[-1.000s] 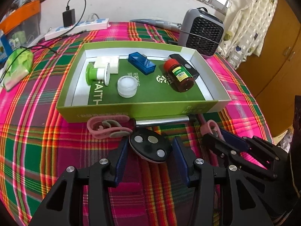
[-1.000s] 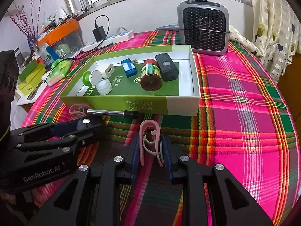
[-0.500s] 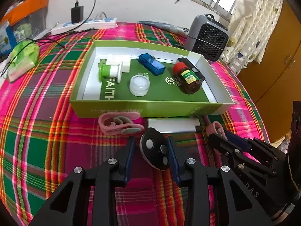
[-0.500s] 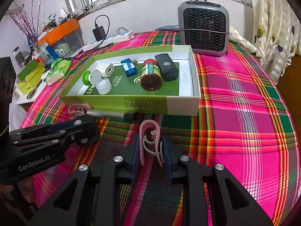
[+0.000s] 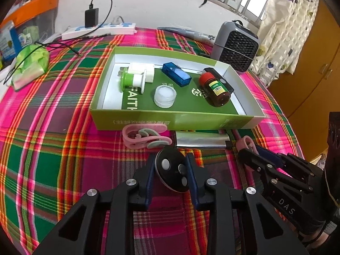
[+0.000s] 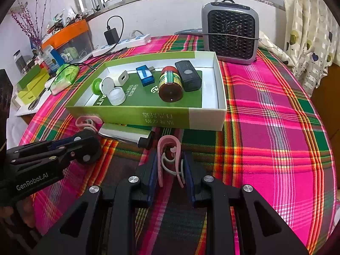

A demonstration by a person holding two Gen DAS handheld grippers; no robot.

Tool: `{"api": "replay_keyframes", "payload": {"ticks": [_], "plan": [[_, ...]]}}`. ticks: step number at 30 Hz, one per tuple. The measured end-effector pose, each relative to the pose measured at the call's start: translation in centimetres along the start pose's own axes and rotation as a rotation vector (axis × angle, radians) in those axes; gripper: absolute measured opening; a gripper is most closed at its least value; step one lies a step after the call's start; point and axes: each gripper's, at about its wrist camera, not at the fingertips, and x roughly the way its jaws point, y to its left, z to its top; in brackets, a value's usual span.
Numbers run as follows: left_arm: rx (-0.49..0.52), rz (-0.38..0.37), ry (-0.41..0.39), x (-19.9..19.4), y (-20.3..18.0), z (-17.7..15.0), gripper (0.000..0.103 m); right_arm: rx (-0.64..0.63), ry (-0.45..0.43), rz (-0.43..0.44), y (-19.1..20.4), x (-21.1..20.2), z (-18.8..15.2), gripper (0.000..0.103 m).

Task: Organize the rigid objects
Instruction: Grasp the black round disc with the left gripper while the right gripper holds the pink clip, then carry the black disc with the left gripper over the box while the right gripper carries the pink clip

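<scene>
My left gripper (image 5: 171,171) is shut on a black oval key fob (image 5: 172,173) and holds it tilted above the cloth, just in front of the green box (image 5: 170,120). My right gripper (image 6: 170,166) is shut on a pink clip (image 6: 169,159), low over the cloth in front of the box (image 6: 161,119). The box holds a brown bottle (image 5: 214,89), a blue drive (image 5: 176,74), a white cap (image 5: 165,93), a green-and-white spool (image 5: 132,80), a white charger (image 6: 120,77) and a black remote (image 6: 188,75). A second pink clip (image 5: 144,137) and a silver lighter (image 5: 201,140) lie against the box's front wall.
A grey fan heater (image 6: 230,31) stands behind the box at the right. A power strip with a plugged-in adapter (image 5: 99,28) lies at the back. A green plastic bag (image 5: 30,63) lies at the left. Yellow-green boxes (image 6: 31,86) sit beyond the table's left edge.
My left gripper closed on the key fob and lifted it off the cloth, tilting it on edge. My right gripper stayed shut on the pink clip, almost still.
</scene>
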Motion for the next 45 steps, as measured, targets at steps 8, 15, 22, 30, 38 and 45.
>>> {"api": "replay_keyframes", "payload": {"ticks": [8, 15, 22, 30, 38, 45], "plan": [[-0.002, 0.005, -0.006, -0.4, 0.3, -0.3, 0.027, -0.01, 0.001, -0.016, 0.2, -0.1, -0.1, 0.025], [0.011, 0.022, -0.01, -0.6, 0.3, -0.5, 0.027, -0.02, 0.002, -0.028, 0.5, -0.2, -0.2, 0.025], [0.025, 0.029, -0.018, -1.1, 0.1, -0.6, 0.027, -0.024, -0.001, -0.031, 0.6, -0.3, -0.3, 0.025], [0.036, 0.031, -0.049, -2.3, 0.0, -0.4, 0.027, -0.031, -0.032, -0.027, 0.9, -1.2, -0.1, 0.025], [0.057, 0.023, -0.083, -3.7, -0.6, 0.3, 0.027, -0.041, -0.053, -0.025, 1.1, -1.9, 0.4, 0.025], [0.062, 0.019, -0.106, -4.3, -0.5, 1.4, 0.027, -0.047, -0.068, -0.024, 1.3, -2.3, 1.2, 0.025]]}}
